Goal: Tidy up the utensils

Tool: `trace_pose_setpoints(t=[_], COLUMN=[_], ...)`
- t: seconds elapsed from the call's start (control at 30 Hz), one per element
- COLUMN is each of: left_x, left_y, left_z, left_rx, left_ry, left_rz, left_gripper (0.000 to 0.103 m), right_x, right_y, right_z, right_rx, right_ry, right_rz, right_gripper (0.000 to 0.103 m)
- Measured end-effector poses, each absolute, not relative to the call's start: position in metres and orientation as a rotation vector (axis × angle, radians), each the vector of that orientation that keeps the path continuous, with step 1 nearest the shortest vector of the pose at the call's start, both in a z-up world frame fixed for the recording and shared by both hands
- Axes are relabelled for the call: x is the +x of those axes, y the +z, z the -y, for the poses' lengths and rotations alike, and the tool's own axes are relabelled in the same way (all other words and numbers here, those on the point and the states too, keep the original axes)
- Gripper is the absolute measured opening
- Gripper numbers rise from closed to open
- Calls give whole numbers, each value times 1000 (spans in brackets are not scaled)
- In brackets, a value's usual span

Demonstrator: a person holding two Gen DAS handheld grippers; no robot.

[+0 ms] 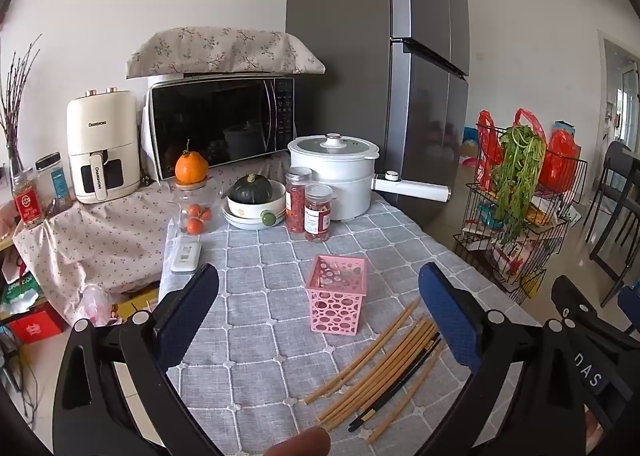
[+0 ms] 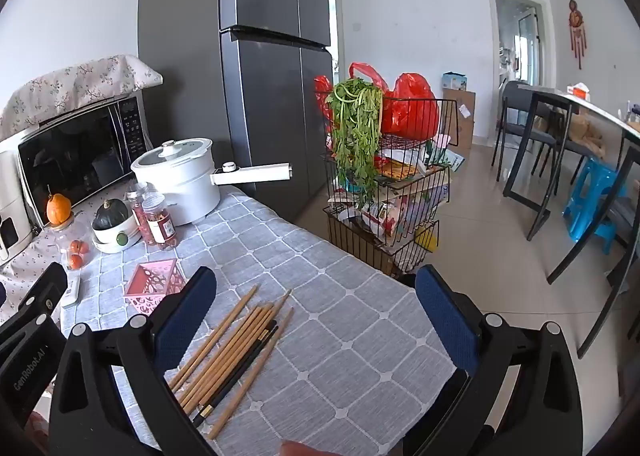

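On the grey checked cloth I count one pink basket [image 1: 337,298], about eight wooden chopsticks [image 1: 372,368] plus two black ones [image 1: 396,386], two red-filled jars [image 1: 308,210], one white pot [image 1: 332,172], one green squash [image 1: 253,189] and one large orange [image 1: 192,167].

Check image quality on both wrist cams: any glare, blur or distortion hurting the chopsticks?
Left wrist: strong fisheye bending with dark corners; chopsticks sharp and evenly lit, microwave door mirrors the room. Right wrist: same bending; chopsticks crisp, doorway slightly blown out.
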State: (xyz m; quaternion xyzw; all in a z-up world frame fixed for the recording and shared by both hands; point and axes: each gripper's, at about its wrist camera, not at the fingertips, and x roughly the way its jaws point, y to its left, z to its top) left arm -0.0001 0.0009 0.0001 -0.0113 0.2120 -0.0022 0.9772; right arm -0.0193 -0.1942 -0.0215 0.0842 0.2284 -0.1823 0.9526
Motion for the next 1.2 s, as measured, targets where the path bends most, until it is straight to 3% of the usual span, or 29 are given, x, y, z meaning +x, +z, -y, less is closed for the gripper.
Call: trace_pose_setpoints(t=[1.2], left_x=[0], left_y=[0], left_z=[-1], left_rx=[-23], left_ry=[-5], left_rz=[-436], left_gripper=[96], right_x=[-22], right_y=[-21], right_z=[194], right_rx=[186], right_ry=[-367], right_rz=[-476], right_gripper=[97])
